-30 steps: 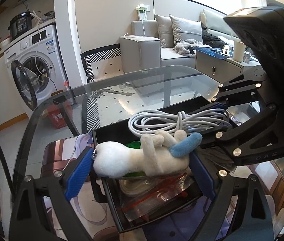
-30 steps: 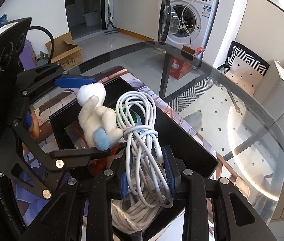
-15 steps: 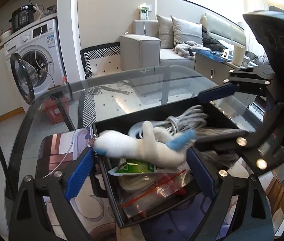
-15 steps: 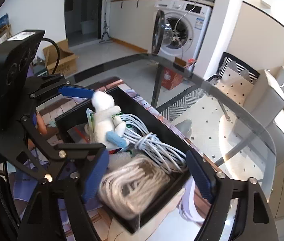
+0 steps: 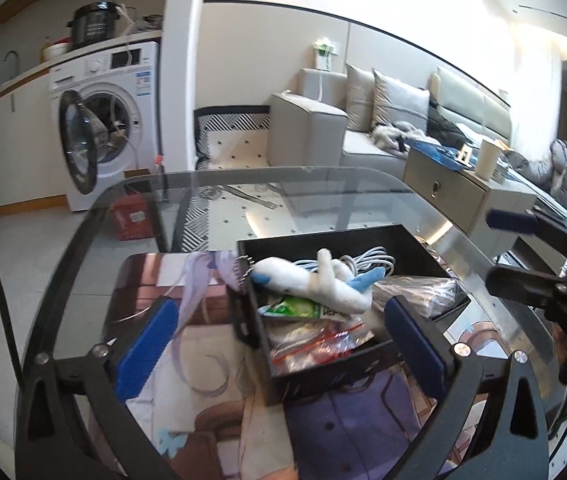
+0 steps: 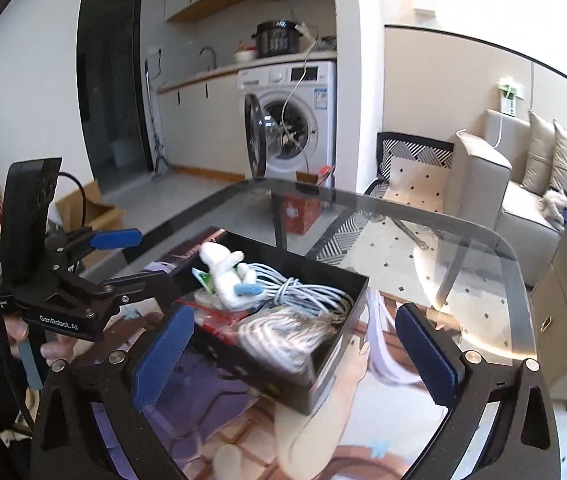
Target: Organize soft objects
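Plush toy (image 5: 319, 284) lying lengthwise across black box (image 5: 347, 236), head toward its left wall, atop cable (image 6: 307, 294); left gripper (image 5: 283, 340) and right gripper (image 6: 295, 356) opening wide, empty.

Past the far edge of your glass table (image 5: 323, 184) stands a white washing machine (image 5: 111, 120), its round door (image 5: 79, 142) swung open, and a dark pressure cooker (image 5: 93, 24) sits on top of it. To the right you have a grey sofa (image 5: 363, 136) with two cushions (image 5: 387, 100) propped against its back. A black-and-white patterned chair (image 6: 415, 168) stands between the machine and the sofa. Under the table, on the floor, there is a red box (image 5: 131, 220). Far left, an open cardboard box (image 6: 91, 208) lies on the floor.
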Motion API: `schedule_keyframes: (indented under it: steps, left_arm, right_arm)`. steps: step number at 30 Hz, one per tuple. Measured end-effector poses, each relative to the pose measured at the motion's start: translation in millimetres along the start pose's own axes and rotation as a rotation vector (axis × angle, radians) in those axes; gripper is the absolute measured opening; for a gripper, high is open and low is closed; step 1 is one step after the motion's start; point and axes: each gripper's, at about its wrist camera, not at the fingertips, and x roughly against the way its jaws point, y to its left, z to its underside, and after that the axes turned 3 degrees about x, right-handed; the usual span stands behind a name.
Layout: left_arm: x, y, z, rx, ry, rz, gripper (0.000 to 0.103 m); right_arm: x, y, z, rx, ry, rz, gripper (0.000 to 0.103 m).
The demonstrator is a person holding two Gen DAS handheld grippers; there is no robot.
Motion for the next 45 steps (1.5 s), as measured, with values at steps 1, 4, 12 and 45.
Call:
schedule_keyframes:
  steps: [1, 4, 12, 45]
  left_arm:
    - [3.6, 0.6, 3.1, -0.002, -0.007, -0.007, 0.103]
    - [14.7, -1.4, 12.3, -0.017, -0.033, -0.038, 0.103]
    - [17.0, -1.6, 30.0, -0.002, -0.05, -0.068, 0.103]
    - [12.4, 2.7, 47.6, 0.015, -0.127, -0.117, 0.103]
  right_arm:
    - [3.1, 2.4, 3.1, -0.01, -0.01, 0.008, 0.102]
    - [11.7, 11.3, 12.4, -0.036, -0.04, 0.019, 0.102]
    - [14.4, 26.2, 31.7, -0.051, -0.081, 0.058, 0.102]
    - [9.5, 34.0, 56.7, -0.07, -0.216, 0.187, 0.102]
